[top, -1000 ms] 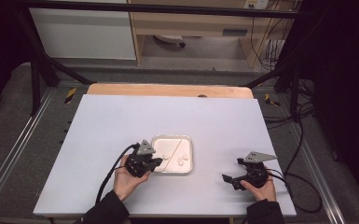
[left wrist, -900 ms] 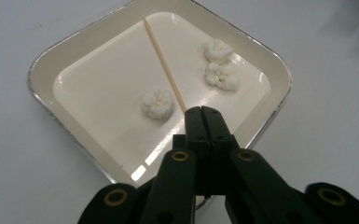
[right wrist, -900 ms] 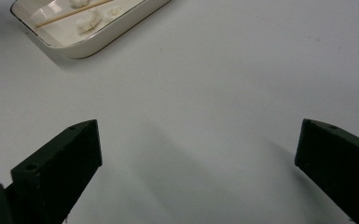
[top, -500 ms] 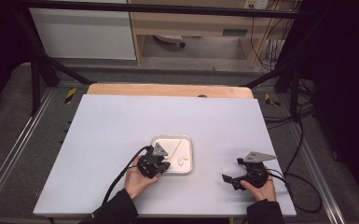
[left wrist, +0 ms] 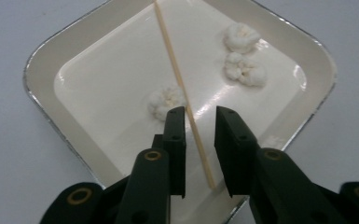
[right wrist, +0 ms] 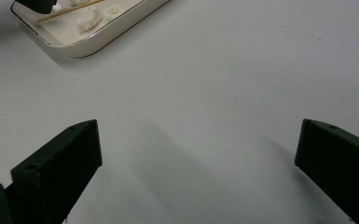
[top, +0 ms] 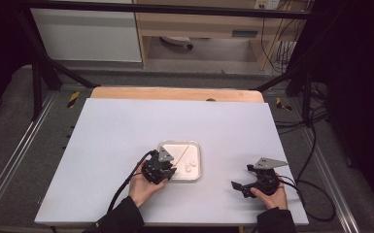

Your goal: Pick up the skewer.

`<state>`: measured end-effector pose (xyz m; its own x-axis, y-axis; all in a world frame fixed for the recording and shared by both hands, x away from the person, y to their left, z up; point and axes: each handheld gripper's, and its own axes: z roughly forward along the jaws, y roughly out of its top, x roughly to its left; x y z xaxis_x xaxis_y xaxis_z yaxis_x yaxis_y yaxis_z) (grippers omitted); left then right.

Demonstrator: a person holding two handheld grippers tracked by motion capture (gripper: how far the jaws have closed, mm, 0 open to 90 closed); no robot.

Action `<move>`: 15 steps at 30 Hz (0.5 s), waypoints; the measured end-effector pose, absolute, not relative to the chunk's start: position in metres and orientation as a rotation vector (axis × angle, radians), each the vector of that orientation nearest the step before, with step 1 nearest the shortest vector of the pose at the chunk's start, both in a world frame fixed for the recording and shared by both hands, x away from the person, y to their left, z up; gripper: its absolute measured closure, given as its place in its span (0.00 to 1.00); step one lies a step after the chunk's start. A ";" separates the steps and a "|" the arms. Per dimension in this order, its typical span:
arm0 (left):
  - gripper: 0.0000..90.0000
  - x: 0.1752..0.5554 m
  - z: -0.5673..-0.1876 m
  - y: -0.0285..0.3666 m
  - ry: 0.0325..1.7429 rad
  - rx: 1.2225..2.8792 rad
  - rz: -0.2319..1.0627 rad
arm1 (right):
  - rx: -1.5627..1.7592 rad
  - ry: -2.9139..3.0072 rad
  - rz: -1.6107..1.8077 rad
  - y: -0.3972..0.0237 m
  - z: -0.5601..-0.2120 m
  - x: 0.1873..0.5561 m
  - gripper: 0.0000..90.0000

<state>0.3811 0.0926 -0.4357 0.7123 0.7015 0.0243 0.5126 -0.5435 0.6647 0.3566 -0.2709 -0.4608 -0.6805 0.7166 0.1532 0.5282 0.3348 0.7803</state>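
Observation:
A small cream tray (top: pixel 179 142) (left wrist: pixel 42 70) sits near the table's front centre. In it lie a thin wooden stick (top: pixel 182 153) (left wrist: pixel 177 74) and three white fluffy lumps (top: pixel 191 166) (left wrist: pixel 242 39). My left gripper (top: pixel 167 170) (left wrist: pixel 200 116) is over the tray's near left corner. Its jaws have just been opening and stand a little apart, with the stick's near end between them and a gap on each side. One lump (left wrist: pixel 167 100) lies just beyond the left jaw. My right gripper (top: pixel 240 177) (right wrist: pixel 198 135) rests on the table to the tray's right, wide open with nothing between its jaws.
The white tabletop (top: pixel 126 131) has a wooden strip (top: pixel 175 93) along its far edge. In the right gripper view the tray (right wrist: pixel 98 39) and stick (right wrist: pixel 70 13) lie at the top left. Dark frame rails and cables flank the table.
My left gripper has shifted a little to the right, onto the tray's near left corner, and its jaws now stand apart around the stick. The right gripper has not moved.

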 end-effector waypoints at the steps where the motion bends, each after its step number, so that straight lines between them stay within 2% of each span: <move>1: 0.79 0.381 -0.436 0.093 0.919 2.272 0.381 | 1.131 2.380 1.264 -0.271 -0.461 0.357 0.01; 15: 0.92 0.374 -0.440 0.075 1.034 2.257 0.462 | 1.130 2.378 1.264 -0.271 -0.461 0.356 0.01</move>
<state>0.3740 0.0755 -0.4404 0.6347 0.7704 0.0602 0.5588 -0.5114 0.6529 0.3565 -0.2707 -0.4608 -0.6799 0.7173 0.1526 0.5276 0.3339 0.7811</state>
